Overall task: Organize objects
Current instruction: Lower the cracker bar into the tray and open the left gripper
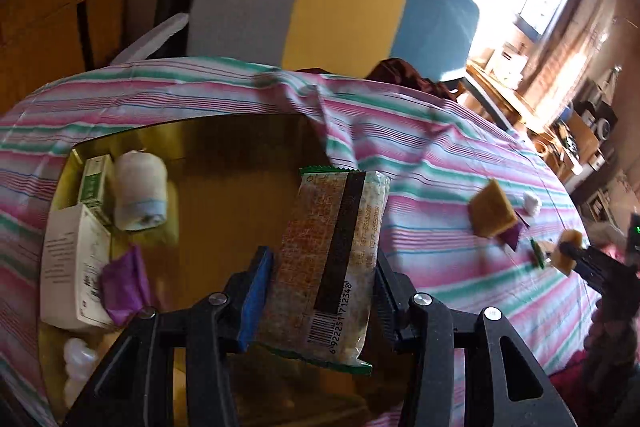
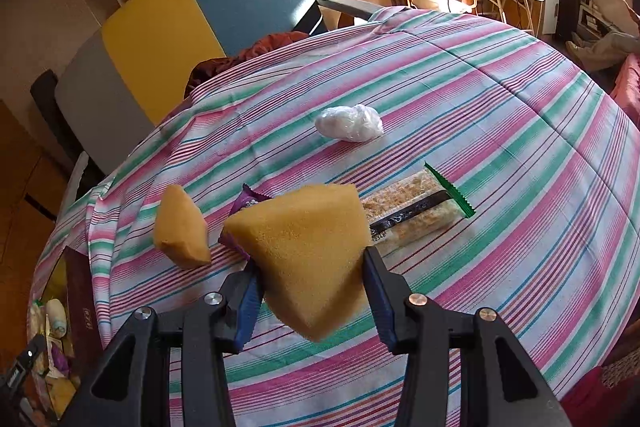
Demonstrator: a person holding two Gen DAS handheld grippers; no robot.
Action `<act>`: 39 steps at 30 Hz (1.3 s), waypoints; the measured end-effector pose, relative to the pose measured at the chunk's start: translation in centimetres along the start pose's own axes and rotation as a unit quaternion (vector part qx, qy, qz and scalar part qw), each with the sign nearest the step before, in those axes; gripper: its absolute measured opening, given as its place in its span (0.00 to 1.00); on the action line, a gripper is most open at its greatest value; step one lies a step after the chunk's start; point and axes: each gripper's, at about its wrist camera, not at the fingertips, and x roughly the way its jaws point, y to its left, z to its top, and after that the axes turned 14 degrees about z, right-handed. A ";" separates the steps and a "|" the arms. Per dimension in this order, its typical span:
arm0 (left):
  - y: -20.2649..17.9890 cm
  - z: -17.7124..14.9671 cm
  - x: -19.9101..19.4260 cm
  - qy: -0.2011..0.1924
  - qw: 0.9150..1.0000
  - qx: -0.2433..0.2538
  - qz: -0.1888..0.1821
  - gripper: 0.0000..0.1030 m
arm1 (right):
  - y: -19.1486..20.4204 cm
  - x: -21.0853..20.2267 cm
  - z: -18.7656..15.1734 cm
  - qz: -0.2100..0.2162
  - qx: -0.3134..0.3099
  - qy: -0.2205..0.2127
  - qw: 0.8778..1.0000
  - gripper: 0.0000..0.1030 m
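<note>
Box (image 1: 188, 131): gold-lined, open, sunk into the striped cloth (image 1: 460, 163) at the desk's left edge.
Box contents: a white carton (image 1: 66, 267), a green packet (image 1: 94, 183), a white roll (image 1: 140, 191), a purple wrapper (image 1: 124, 283) and a white plastic lump (image 1: 78, 367), all along its left side.
Left claw (image 1: 320, 291): pinching a clear snack bar (image 1: 332, 263) with green ends (barcode facing the camera), held upright above the open box.
Loose sponge (image 2: 182, 227): orange, lying on the cloth toward the desk's left edge.
Purple packet (image 2: 246, 205): on the cloth, partly hidden behind the held sponge.
Right claw (image 2: 310, 291): pinching an orange sponge (image 2: 308, 247), lifted clear of the cloth.
Second snack bar (image 2: 416, 215): flat on the cloth just right of the held sponge.
White bag (image 2: 348, 123): crumpled plastic, nearer the desk's far edge.
</note>
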 end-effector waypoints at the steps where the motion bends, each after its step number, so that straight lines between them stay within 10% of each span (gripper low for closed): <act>1: 1.1 0.7 0.9 0.007 1.000 -0.013 0.012 0.47 | 0.1 0.2 0.1 0.001 -0.001 0.001 1.000 0.46; 23: 6.5 4.5 10.9 0.061 0.980 -0.080 0.169 0.49 | 0.5 0.9 -0.1 0.007 -0.013 0.017 1.000 0.46; 39: 5.9 0.8 1.2 -0.040 0.987 -0.052 0.150 0.52 | 0.8 0.9 -0.3 -0.001 -0.025 0.018 1.000 0.46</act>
